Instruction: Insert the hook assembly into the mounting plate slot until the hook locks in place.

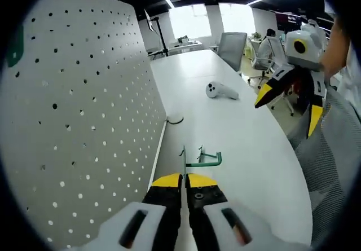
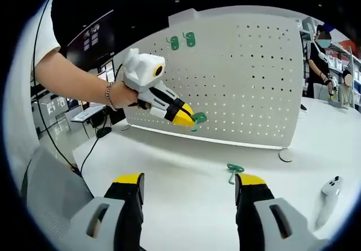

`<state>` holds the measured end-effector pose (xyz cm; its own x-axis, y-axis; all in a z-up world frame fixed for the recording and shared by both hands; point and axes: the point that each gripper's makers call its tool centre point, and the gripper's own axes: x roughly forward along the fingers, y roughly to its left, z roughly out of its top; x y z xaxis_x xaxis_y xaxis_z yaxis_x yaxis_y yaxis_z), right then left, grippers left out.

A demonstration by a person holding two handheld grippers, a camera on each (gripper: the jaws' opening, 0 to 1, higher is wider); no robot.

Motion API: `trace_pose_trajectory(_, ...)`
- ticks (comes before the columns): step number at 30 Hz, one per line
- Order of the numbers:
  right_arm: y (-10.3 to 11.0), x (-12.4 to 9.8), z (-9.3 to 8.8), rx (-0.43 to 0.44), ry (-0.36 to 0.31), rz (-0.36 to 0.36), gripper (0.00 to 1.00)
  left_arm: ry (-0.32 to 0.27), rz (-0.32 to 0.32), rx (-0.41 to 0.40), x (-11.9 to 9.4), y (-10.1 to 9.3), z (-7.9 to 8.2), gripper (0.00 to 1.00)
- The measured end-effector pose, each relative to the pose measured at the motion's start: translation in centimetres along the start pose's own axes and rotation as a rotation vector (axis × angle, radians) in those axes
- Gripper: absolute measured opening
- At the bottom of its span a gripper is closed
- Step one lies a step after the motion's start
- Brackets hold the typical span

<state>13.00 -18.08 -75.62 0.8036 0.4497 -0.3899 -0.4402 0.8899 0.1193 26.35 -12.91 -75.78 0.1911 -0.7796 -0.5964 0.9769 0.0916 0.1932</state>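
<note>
While I hold left gripper (image 2: 183, 117) clamped on green hook (image 1: 198, 158), it sits just off white pegboard (image 2: 248, 76) face, not yet inserted. Right gripper (image 2: 189, 186) jaws apart, holding nothing, above white table (image 2: 186, 206). Second green hook (image 2: 233, 171) lies on table near right jaw. Two more green hooks (image 2: 181, 40) seated in pegboard top holes. White controller (image 1: 220, 91) on table, well apart. No containers I can see.

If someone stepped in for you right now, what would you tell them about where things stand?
Left gripper: shut on a green hook, held near the white pegboard but not yet inserted.
Right gripper: open, holding nothing, above the table.
Another green hook lies on the table; two more hang at the pegboard's top.
Left: push the held hook into the board until it locks.
</note>
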Motion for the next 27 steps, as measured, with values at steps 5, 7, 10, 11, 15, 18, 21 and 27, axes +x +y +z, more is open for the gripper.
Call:
trace_pose_trajectory(5, 0.0, 0.0, 0.0, -0.002, -0.001, -0.001, 0.64, -0.032, 0.036, -0.006, -1.1, 0.1, 0.6, 0.02)
trace_pose_trajectory(7, 0.0, 0.0, 0.0, -0.006, 0.001, -0.001, 0.64, -0.052, 0.047, -0.021, -1.5, 0.1, 0.9, 0.02)
trace_pose_trajectory(10, 0.0, 0.1, -0.1, -0.009, 0.003, 0.000, 0.64, -0.077, 0.065, -0.034, -2.1, 0.1, 1.4, 0.02)
trace_pose_trajectory(11, 0.0, 0.1, -0.1, -0.007, 0.004, 0.001, 0.64, -0.085, 0.070, -0.038, -2.3, 0.0, 1.6, 0.02)
trace_pose_trajectory(15, -0.1, 0.1, -0.1, -0.007, 0.006, 0.000, 0.64, -0.117, 0.087, -0.055, -3.1, -0.2, 2.1, 0.02)
trace_pose_trajectory(18, 0.0, 0.1, -0.1, -0.009, 0.007, 0.002, 0.64, -0.137, 0.100, -0.070, -3.7, -0.4, 2.3, 0.02)
trace_pose_trajectory(21, 0.0, 0.1, 0.0, -0.006, 0.003, 0.003, 0.64, -0.152, 0.118, -0.075, -4.3, -0.4, 2.6, 0.02)
trace_pose_trajectory(27, -0.2, 0.0, 0.0, 0.006, -0.002, -0.003, 0.64, -0.204, 0.159, -0.099, -5.9, -0.7, 3.3, 0.02)
